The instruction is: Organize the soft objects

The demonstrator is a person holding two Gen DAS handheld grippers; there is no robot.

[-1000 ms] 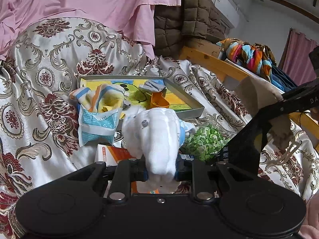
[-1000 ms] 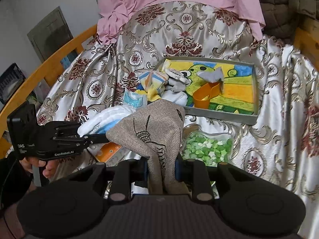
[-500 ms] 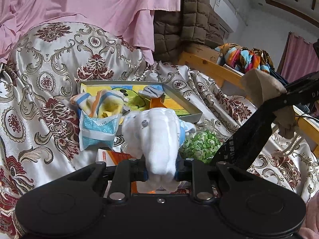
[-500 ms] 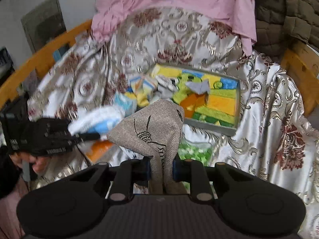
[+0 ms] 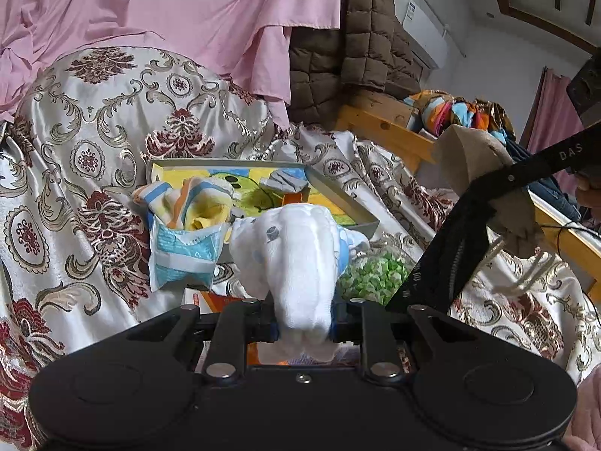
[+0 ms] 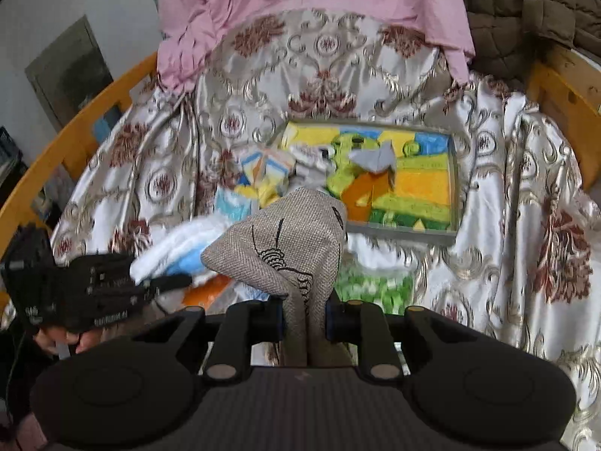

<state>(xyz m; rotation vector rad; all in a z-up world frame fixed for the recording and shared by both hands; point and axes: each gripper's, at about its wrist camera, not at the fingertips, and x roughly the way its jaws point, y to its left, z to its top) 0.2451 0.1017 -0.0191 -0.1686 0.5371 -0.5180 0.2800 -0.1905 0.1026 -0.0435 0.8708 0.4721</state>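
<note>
My left gripper point(image 5: 303, 327) is shut on a bunched white cloth with blue trim point(image 5: 296, 248), held above the patterned bedspread. My right gripper point(image 6: 303, 319) is shut on a tan burlap drawstring bag point(image 6: 285, 240), lifted over the bed. In the left wrist view that bag point(image 5: 473, 158) hangs at the right with its strings dangling. The right wrist view shows the left gripper point(image 6: 161, 282) at lower left with the white cloth point(image 6: 176, 251). Behind both lies a colourful picture tray point(image 5: 338, 195) holding a grey cloth point(image 5: 285, 182).
Striped cloths sit in a blue-white packet point(image 5: 188, 240) left of the tray. A clear bag of green bits point(image 5: 372, 274) and an orange box point(image 5: 218, 300) lie under the grippers. Wooden bed rails point(image 6: 75, 139) run along both sides. Pink sheet point(image 5: 169, 7) and brown quilt point(image 5: 338, 52) are piled behind.
The right gripper has risen a little with the burlap bag, which now hangs higher in the left wrist view. The left gripper and its white cloth have stayed put.
</note>
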